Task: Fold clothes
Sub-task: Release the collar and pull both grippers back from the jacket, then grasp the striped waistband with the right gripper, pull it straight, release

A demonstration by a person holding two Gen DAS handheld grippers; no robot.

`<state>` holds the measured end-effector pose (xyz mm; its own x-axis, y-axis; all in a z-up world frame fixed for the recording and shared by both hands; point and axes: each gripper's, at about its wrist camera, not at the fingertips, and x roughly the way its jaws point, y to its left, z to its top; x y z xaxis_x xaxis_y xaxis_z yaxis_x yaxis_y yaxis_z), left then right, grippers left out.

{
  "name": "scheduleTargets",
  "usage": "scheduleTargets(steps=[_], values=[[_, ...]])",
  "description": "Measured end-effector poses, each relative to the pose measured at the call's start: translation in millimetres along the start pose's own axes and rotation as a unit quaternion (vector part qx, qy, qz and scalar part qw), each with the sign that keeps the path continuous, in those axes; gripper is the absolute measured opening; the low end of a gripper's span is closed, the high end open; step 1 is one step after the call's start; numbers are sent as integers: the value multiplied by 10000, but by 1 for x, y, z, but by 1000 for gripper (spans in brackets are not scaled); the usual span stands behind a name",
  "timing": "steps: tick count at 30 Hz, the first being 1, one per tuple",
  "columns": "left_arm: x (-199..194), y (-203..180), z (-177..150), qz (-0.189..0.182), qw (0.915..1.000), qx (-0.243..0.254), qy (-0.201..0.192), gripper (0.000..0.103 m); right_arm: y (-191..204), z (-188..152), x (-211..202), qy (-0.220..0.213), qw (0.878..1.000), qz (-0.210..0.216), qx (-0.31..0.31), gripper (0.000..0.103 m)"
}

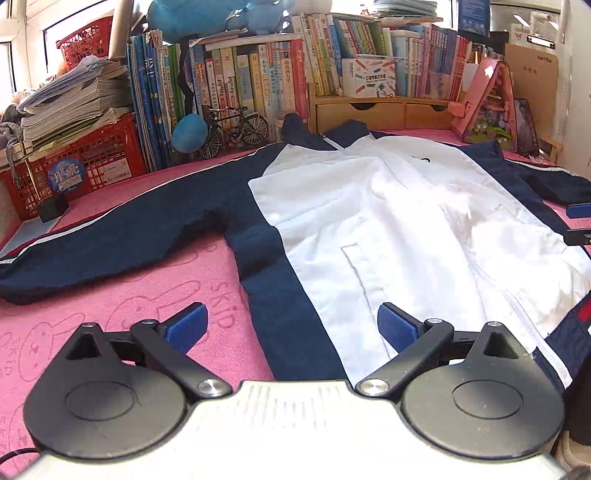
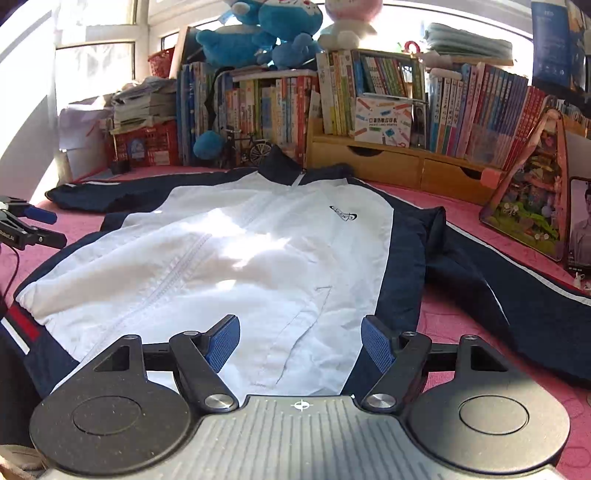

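On the pink rabbit-print surface: one jacket, laid flat, front up, collar toward the books. White front panels with a closed centre zip, navy sides, collar and sleeves, thin white piping along each sleeve, a small dark emblem on the chest, slanted pocket seams, a red-and-white band at the hem. Both sleeves spread outward to either side.

Left claw: blue-padded fingers wide apart, holding nothing, poised low above the jacket's navy side panel near the hem. Right claw: fingers likewise spread, empty, above the white front near the opposite navy side panel.

Containers at the back: red plastic crate, contents not discernible, with stacked papers resting on top; wooden drawer unit, two drawers closed, carrying a row of upright books and a white printed box. Blue plush toys sit atop further books; a model bicycle stands before them.
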<state>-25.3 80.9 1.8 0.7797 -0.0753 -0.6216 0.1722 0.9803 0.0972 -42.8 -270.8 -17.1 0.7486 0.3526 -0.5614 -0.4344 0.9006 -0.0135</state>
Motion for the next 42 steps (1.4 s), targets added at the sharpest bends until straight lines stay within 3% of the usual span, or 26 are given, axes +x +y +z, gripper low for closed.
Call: scheduleTargets(steps=[3, 8, 13, 15, 18, 19, 20, 24, 27, 30, 32, 35, 37, 42], values=[[-18, -25, -18, -91, 9991, 414, -30, 100, 27, -22, -22, 53, 9996, 13, -268, 79], [-47, -46, -42, -276, 9958, 847, -208, 100, 73, -46, -54, 29, 9939, 393, -1028, 81], [-76, -72, -69, -492, 9890, 1352, -340, 102, 118, -59, -63, 112, 9849, 188, -1718, 82], [-77, -82, -78, -381, 9884, 1422, -372, 103, 131, -60, -59, 23, 9805, -86, -1965, 84], [-60, -90, -86, -162, 9894, 1407, -333, 103, 128, -55, -50, 61, 9817, -477, -1842, 87], [-51, -92, -88, 73, 9902, 1360, -304, 103, 127, -53, -47, 73, 9818, -606, -1801, 87], [-43, -93, -90, 326, 9905, 1308, -272, 103, 126, -51, -44, 86, 9816, -736, -1759, 88], [-32, -80, -88, 512, 9949, 812, -308, 103, 117, -46, -38, 108, 9792, -1329, -1533, 88], [-37, -78, -88, 660, 9935, 813, -449, 103, 106, -52, -48, 236, 9815, -1274, -1409, 88], [-44, -77, -87, 841, 9910, 858, -590, 103, 117, -69, -57, 361, 9809, -962, -1652, 88], [-46, -74, -84, 949, 9904, 768, -649, 103, 125, -78, -53, 300, 9734, -1258, -1890, 88], [-50, -67, -77, 1107, 9899, 539, -696, 103, 106, -75, -40, 306, 9799, -1559, -1206, 88], [-53, -60, -75, 1304, 9882, 395, -705, 103, 87, -70, -41, 230, 9891, -1372, -482, 88], [-45, -51, -78, 977, 9939, -192, -467, 103, 55, -61, -50, -190, 9888, -1355, 595, 88]])
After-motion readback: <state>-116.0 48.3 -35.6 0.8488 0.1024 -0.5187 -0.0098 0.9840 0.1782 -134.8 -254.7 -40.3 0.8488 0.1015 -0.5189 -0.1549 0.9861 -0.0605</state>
